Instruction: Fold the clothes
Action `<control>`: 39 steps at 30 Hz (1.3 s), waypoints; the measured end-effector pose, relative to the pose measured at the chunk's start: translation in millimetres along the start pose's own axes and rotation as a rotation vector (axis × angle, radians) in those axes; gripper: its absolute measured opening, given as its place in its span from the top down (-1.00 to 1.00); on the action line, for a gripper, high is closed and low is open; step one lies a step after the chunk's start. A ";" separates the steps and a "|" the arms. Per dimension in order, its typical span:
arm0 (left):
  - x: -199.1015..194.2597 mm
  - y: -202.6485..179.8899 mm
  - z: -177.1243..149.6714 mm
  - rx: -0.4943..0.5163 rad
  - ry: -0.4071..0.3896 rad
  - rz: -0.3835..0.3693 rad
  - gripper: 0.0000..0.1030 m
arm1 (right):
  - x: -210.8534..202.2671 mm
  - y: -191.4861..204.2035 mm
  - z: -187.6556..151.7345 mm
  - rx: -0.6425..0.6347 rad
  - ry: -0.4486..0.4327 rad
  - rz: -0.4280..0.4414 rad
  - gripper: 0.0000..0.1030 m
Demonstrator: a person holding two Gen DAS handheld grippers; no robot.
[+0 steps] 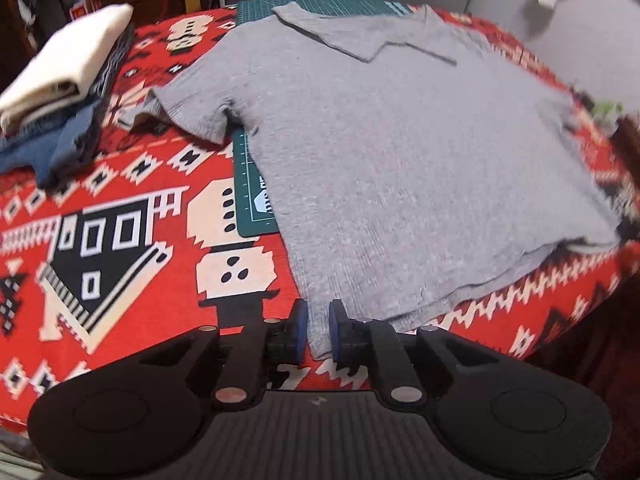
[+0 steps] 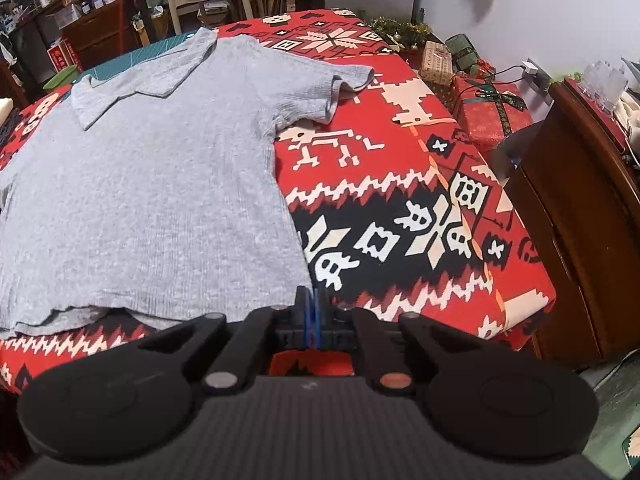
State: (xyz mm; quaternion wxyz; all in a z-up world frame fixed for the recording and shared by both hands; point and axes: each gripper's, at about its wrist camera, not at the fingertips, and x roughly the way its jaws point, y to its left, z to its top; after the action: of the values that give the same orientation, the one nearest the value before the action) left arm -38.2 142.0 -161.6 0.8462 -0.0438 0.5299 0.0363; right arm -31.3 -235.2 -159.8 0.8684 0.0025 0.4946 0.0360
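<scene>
The grey shirt (image 1: 400, 152) lies spread flat, collar away from the cameras, on the red patterned cloth (image 1: 120, 240) that covers the table. All positions below are given relative to this shirt.

Left gripper (image 1: 318, 320): positioned at the shirt's near-left hem corner. The 2 blue-padded fingers (image 1: 302, 332) stand slightly apart, with the hem corner lying in the gap between them. The pads do not visibly press the fabric, so the gripper reads as released.

Right gripper (image 2: 313, 304): positioned at the shirt's near-right hem corner. The fingers are clenched, pads nearly touching. Whether shirt fabric is pinched between them cannot be told; the corner lies just beside the fingertips.

Shirt condition: both short sleeves extend outward. The collar is folded flat at the far edge. The near hem shows a slight wave on the right wrist view.

Under the shirt: a green cutting mat (image 1: 256, 200), visible beside the left edge and beyond the collar.

Left of the shirt: a stack of folded clothes (image 1: 60, 92), cream piece on top, blue pieces beneath, well apart from the sleeve.

Right of the shirt: wrapped gift boxes (image 2: 488, 108) and a dark wooden cabinet (image 2: 580, 208), both off the cloth.
</scene>
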 end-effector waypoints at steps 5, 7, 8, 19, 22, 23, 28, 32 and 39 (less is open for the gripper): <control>-1.1 -4.5 0.8 -0.009 0.008 0.066 0.89 | -0.3 4.7 -1.3 -0.034 -0.009 -0.010 0.96; -5.1 -6.2 0.1 0.003 0.009 0.112 0.95 | -1.8 2.8 -0.5 -0.037 -0.013 -0.010 0.96; -7.4 -6.6 -0.3 0.007 0.009 0.132 0.96 | -3.5 0.8 0.4 -0.035 -0.018 -0.009 0.96; -57.0 35.0 15.5 -0.172 -0.041 0.039 0.96 | -30.3 -18.4 16.8 0.063 -0.046 0.076 0.96; -45.8 31.1 11.5 -0.147 -0.031 0.063 0.96 | -24.8 -19.5 18.1 0.065 -0.041 0.060 0.96; -42.1 29.8 10.1 -0.138 -0.027 0.070 0.96 | -19.6 -20.0 17.8 0.069 -0.029 0.051 0.96; -23.4 23.4 3.3 -0.095 -0.010 0.109 0.95 | 5.5 -12.8 7.6 0.010 0.003 0.004 0.95; -8.4 18.2 -2.1 -0.061 0.004 0.141 0.76 | 6.4 -7.7 3.4 -0.039 -0.017 -0.020 0.84; -14.4 15.3 -9.6 -0.021 -0.066 0.131 0.09 | -7.9 -2.1 1.0 -0.095 -0.065 0.001 0.33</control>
State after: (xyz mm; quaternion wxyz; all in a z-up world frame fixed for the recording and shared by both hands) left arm -54.7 155.9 -153.4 0.8585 -0.0167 0.5029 0.0988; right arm -34.3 -237.8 -152.6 0.8832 -0.0371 0.4637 0.0596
